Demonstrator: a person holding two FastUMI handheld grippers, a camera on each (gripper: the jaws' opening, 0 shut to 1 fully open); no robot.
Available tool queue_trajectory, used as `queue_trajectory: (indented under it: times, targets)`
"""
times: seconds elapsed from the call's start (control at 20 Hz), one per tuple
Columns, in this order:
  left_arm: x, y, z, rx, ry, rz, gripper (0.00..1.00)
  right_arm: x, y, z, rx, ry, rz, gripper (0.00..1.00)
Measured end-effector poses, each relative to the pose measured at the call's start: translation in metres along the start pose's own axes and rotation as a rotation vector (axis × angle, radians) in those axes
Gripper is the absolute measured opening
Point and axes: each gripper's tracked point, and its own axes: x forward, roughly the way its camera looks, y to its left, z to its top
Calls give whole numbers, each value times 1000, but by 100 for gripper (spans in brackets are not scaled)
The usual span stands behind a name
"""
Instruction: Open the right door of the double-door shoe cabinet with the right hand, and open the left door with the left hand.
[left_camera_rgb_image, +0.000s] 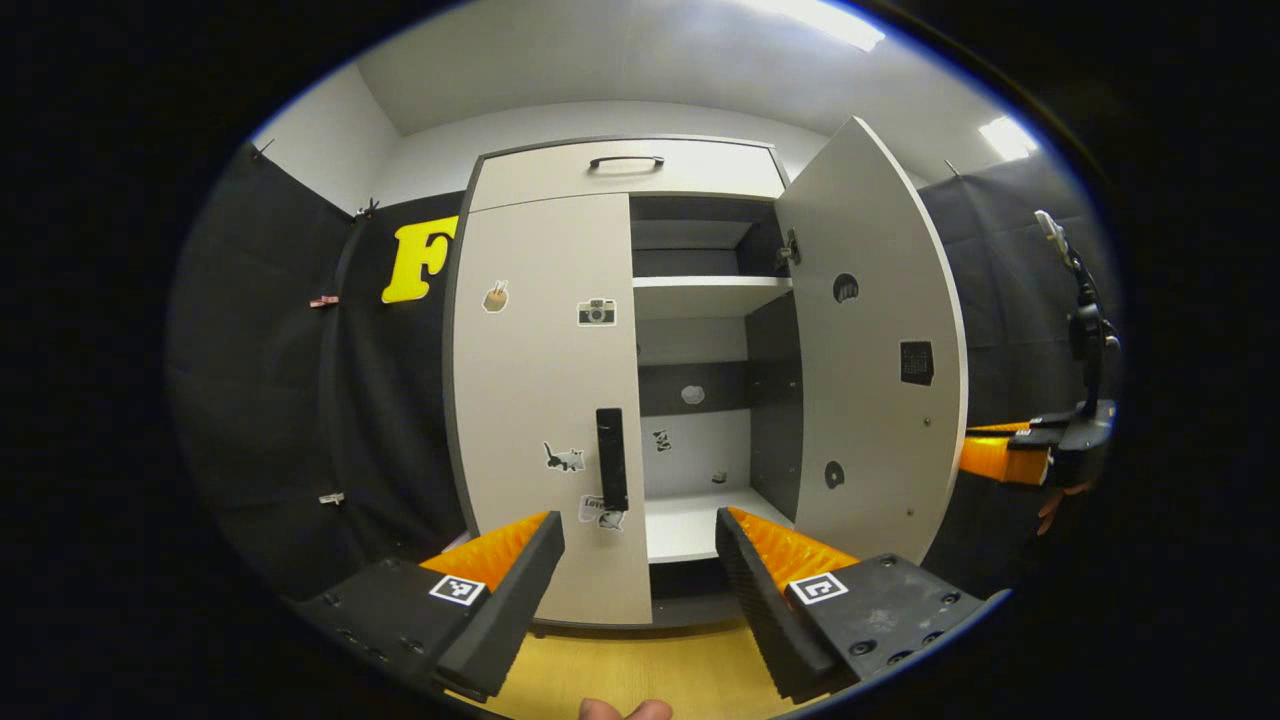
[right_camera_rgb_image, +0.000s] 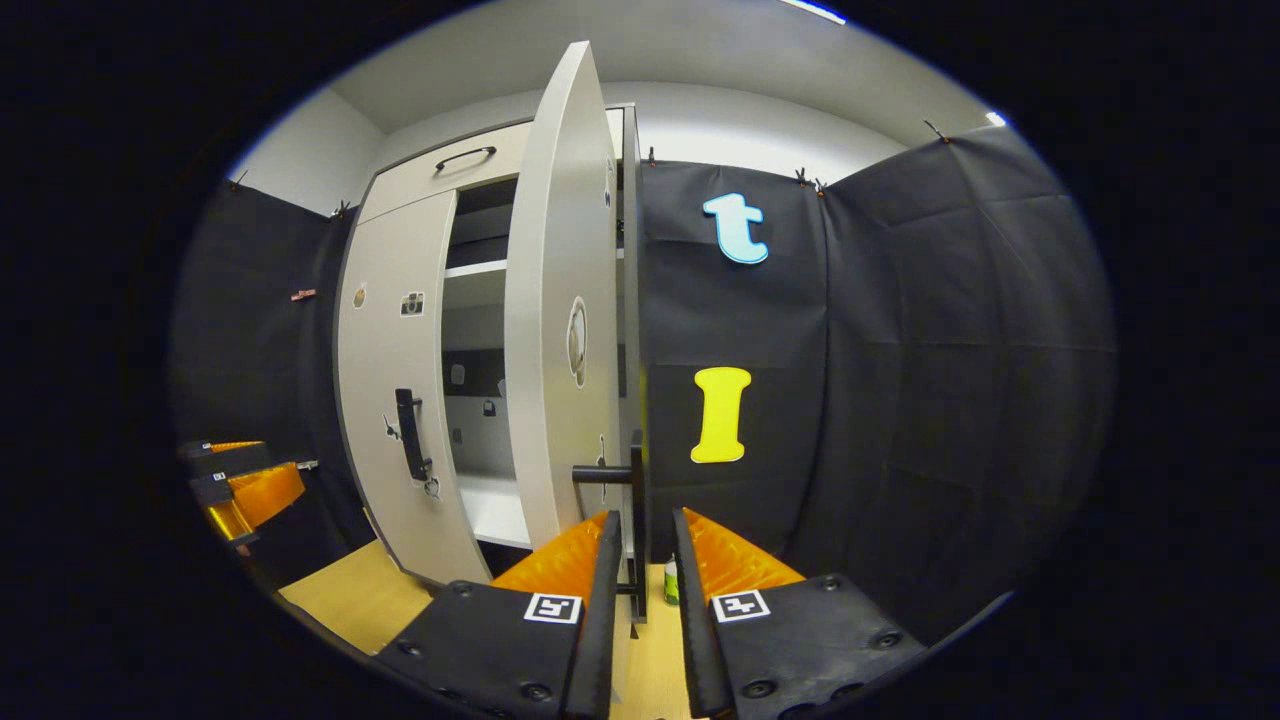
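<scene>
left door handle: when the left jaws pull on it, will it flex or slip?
Probably stiff: the left door handle is a short black vertical bar standing off the closed left door on posts. It looks smooth, so a loose grip might slide along it. The door should swing rather than resist, as the right door already stands open. The left gripper is open, short of the handle.

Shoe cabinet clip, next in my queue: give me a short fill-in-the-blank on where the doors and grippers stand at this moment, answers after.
1. The right door of the shoe cabinet stands ____.
2. The left door is ____.
3. The right gripper has its fingers on either side of the right door's black ____.
4. The left gripper is ____ in front of the left door handle.

Missing words: open; closed; handle; open
</scene>
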Motion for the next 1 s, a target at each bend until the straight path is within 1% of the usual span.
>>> queue_trajectory:
  times: [0.05,0.1,0.15,0.2,0.25,0.3,0.35,0.4,0.5,0.55,0.6,0.65,0.8,0.85,0.9,1.0]
  targets:
    - [5,1,2,-4,-3,-2,95,5,-4,-3,6,1,-3,43]
    - [11,2,5,-8,-9,-2,94,-3,-6,-1,11,-5,-10,47]
    - [18,4,6,-8,-13,1,94,-4,-9,0,17,-11,-22,53]
    - [26,6,7,-3,-11,4,95,-7,-12,1,23,-14,-32,55]
    - [34,8,6,1,-10,8,95,-9,-15,2,29,-18,-44,72]
    - [41,10,7,3,-9,11,92,-12,-18,4,35,-23,-57,79]
    - [49,12,6,0,-12,11,92,-13,-22,7,37,-42,-72,89]
    - [58,14,6,-2,-15,11,95,-15,-22,11,33,-65,-73,99]
    - [74,19,3,9,-11,20,95,-19,-21,13,8,-86,-71,99]
    - [84,23,1,16,-9,27,92,-21,-21,12,-11,-87,-77,98]
    - [95,26,-1,20,-9,35,95,-23,-23,10,-32,-84,-85,98]
    - [105,30,-5,18,-5,46,95,-25,-22,6,-48,-75,-88,98]
    - [136,39,-15,5,15,61,95,-35,-19,8,-32,-85,-97,98]
    - [145,42,-18,9,17,65,92,-37,-20,8,-20,-87,-104,98]
    - [154,44,-18,15,14,71,95,-39,-20,7,-24,-84,-114,98]
    - [174,47,-19,29,4,79,95,-44,-22,5,-63,-78,-127,98]
